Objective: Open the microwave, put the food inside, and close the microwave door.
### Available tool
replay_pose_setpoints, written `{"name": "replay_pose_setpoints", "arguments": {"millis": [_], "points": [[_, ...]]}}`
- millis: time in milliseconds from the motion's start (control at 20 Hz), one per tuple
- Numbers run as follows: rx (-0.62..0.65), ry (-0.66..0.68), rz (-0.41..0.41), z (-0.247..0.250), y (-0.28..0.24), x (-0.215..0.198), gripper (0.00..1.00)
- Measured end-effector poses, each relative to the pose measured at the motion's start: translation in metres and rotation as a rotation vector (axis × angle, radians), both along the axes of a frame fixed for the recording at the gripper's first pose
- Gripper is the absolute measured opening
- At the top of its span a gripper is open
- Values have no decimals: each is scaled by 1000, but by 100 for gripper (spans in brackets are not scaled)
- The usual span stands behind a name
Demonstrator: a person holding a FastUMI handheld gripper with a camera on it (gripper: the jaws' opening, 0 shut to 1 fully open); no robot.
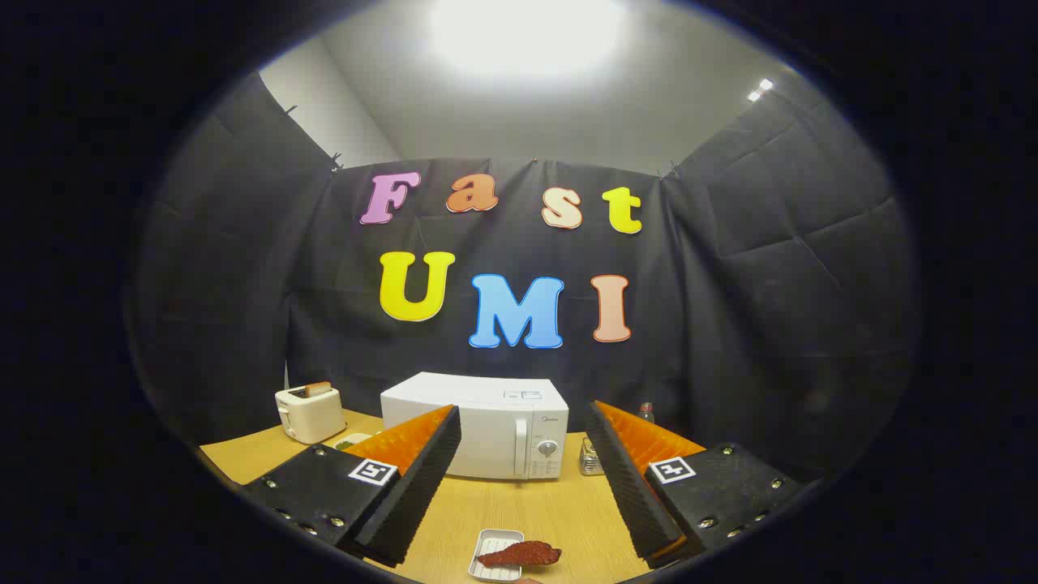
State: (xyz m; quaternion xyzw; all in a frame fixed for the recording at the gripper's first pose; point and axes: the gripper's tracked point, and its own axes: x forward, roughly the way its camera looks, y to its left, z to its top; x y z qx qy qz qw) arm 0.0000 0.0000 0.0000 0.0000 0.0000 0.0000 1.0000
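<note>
The gripper (519, 478) hangs with fingers spread wide, grasping nothing. Far ahead the microwave (478, 434) sits closed. The food (520, 554) lies on a near tray (486, 539).

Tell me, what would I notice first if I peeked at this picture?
Probably the white microwave, door shut, standing on the wooden table beyond the open fingers of the gripper. Next, the reddish piece of food lying on a small white tray close between the fingers. A cream toaster with a slice poking out sits to the microwave's left.
</note>
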Motion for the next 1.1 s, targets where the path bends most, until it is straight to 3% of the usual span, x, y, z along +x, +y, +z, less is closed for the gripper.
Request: {"name": "replay_pose_setpoints", "arguments": {"millis": [750,1100], "points": [[42,-3,-11,-5,-9,7,97],[49,-5,-5,-3,-17,35,97]]}}
